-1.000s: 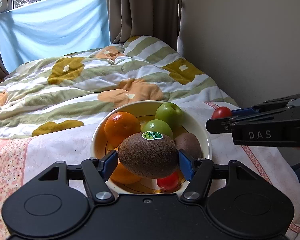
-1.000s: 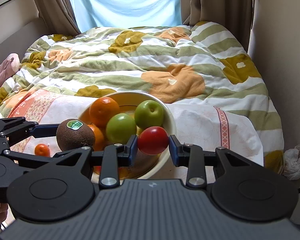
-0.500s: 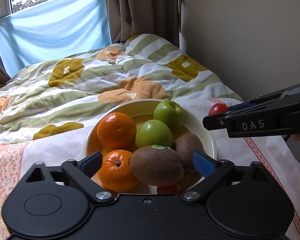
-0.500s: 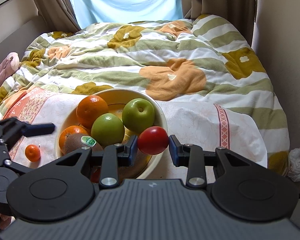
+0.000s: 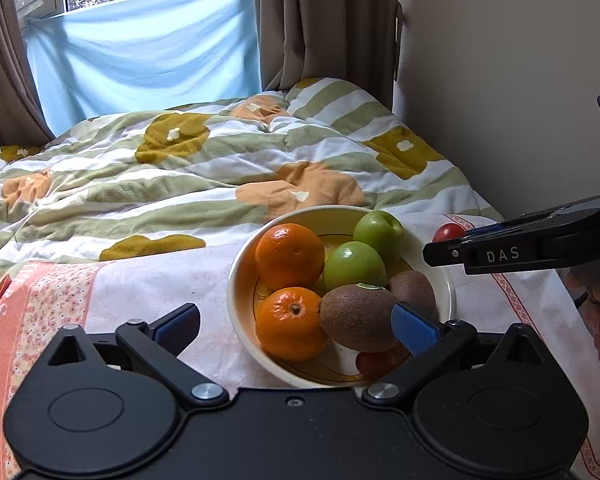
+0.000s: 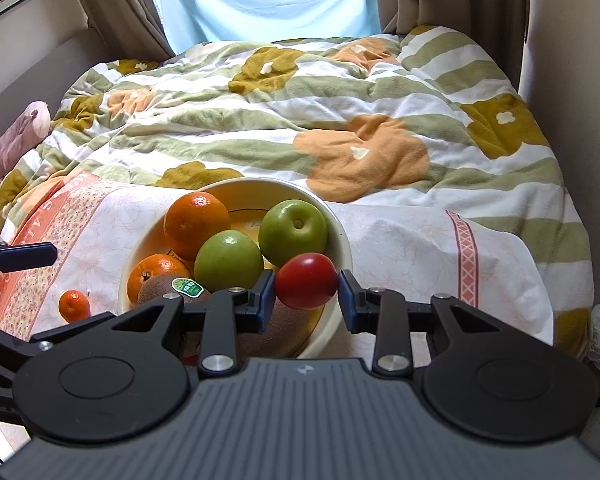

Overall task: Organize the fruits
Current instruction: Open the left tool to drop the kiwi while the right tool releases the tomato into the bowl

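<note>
- The left gripper (image 5: 296, 326) has just been opening and now stands spread wide, nothing pinched; the stickered kiwi (image 5: 358, 318) lies free in the bowl (image 5: 240, 276).
- The right gripper (image 6: 307, 294) pinches a red tomato (image 6: 306, 280) at the bowl's 4 o'clock rim.
- In the bowl: a large orange (image 6: 196, 218) at 10 o'clock, two green apples (image 6: 228, 260), a smaller orange (image 6: 156, 274) at 8 o'clock.
- A tiny mandarin (image 6: 74, 306) sits on the cloth (image 6: 400, 248), outside the bowl at 8 o'clock.
</note>
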Demonstrator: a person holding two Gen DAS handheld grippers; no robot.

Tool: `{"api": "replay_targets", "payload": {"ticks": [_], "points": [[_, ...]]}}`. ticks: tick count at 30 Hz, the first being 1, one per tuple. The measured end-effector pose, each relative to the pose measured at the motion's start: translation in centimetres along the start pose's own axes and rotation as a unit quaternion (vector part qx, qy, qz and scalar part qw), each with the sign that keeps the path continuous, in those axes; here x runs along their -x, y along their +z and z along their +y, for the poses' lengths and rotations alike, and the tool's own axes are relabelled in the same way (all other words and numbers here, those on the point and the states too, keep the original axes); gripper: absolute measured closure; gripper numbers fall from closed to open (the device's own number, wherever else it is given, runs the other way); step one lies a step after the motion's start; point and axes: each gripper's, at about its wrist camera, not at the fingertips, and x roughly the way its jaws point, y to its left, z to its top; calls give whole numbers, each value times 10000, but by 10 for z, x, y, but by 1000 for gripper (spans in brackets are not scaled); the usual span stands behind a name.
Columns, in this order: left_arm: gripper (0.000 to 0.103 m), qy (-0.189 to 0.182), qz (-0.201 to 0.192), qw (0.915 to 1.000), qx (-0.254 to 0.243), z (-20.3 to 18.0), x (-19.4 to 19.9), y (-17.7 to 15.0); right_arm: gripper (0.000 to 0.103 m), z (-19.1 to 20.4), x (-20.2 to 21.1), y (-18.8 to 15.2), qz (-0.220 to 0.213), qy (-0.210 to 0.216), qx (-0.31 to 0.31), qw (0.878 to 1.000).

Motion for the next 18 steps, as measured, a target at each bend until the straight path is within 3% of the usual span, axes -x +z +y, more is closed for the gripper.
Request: {"api": "replay_targets", "payload": {"ticks": [15, 17, 18], "points": [[0, 497, -118, 9977, 452, 24, 24, -11, 54, -4, -24, 0, 40, 87, -107, 9999], [0, 548, -110, 9971, 508, 27, 25, -13, 52, -5, -27, 0, 43, 83, -118, 9999], [0, 570, -108, 9969, 538, 28, 26, -14, 46, -4, -27, 0, 5, 56, -115, 9999]]}}
